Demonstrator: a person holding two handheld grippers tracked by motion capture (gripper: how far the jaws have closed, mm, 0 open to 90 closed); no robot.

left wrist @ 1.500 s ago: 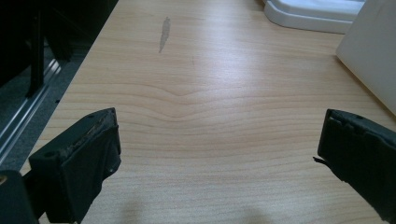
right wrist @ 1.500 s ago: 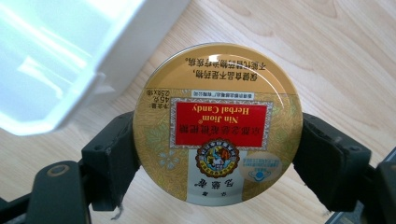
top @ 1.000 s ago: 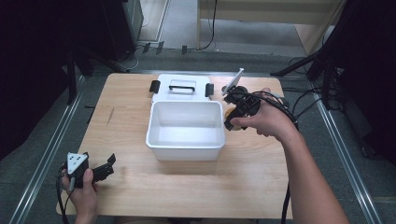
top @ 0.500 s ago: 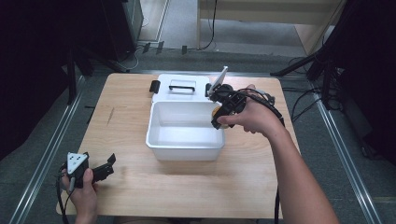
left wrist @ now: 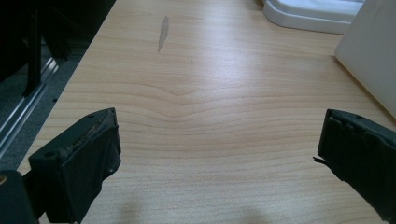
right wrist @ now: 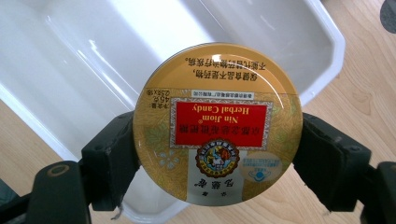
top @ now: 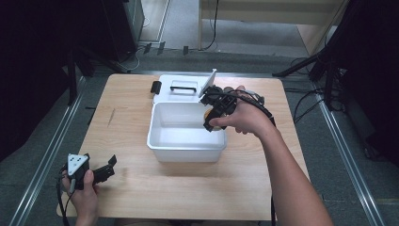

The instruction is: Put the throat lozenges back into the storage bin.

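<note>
Golden round candy tin [right wrist: 217, 123] clamped between the right gripper [top: 212, 114] jaws, right hand [top: 244, 117] reaching over the white bin [top: 186, 149] rim, bin lid [top: 181, 88] just beyond, left gripper [top: 96, 172] resting spread wide and empty on the wooden table [top: 117, 117], well apart.

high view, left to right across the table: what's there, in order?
Left claw open, at the near left corner → white bin → candy tin over the bin's right rim, held in the right claw → right hand.
</note>
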